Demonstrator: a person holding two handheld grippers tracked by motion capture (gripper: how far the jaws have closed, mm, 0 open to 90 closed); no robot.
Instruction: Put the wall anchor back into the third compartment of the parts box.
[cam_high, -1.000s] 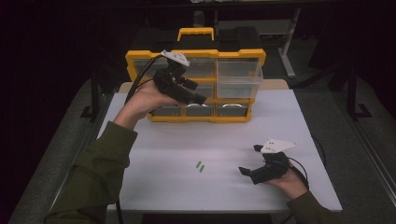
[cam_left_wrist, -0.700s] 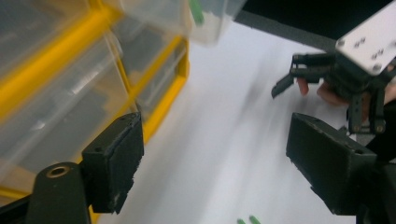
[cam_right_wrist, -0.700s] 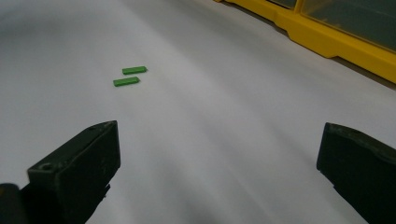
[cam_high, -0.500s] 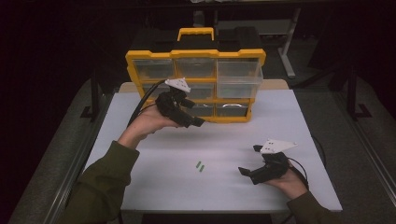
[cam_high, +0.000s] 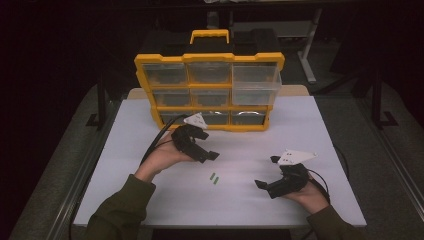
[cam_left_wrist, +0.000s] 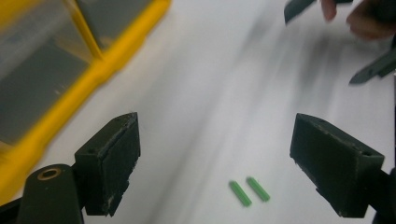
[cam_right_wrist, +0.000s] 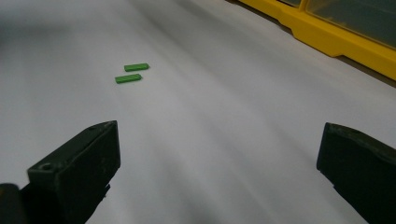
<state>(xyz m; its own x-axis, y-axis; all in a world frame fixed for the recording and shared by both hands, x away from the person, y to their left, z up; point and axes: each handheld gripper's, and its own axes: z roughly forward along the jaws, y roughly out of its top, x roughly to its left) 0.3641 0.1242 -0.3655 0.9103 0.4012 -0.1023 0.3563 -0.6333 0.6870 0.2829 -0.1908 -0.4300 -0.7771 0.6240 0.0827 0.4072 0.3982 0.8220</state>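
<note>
Risk entry: we hold left gripper (cam_high: 207, 154) wide and empty above two green pegs (cam_left_wrist: 249, 190) lying side by side mid-table (cam_high: 320, 130), right gripper (cam_high: 266, 172) likewise wide, so a careless pinch could scatter both.

two small sticks (cam_high: 214, 178) side by side mid-table (cam_high: 325, 130), drawer organizer (cam_high: 208, 90) behind them at the far edge

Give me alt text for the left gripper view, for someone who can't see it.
Two small green pieces lie side by side on a white table, framed between the open black jaws of the left gripper. A yellow organizer with clear drawers fills the upper left, and the person's other hand shows at top right.
</note>
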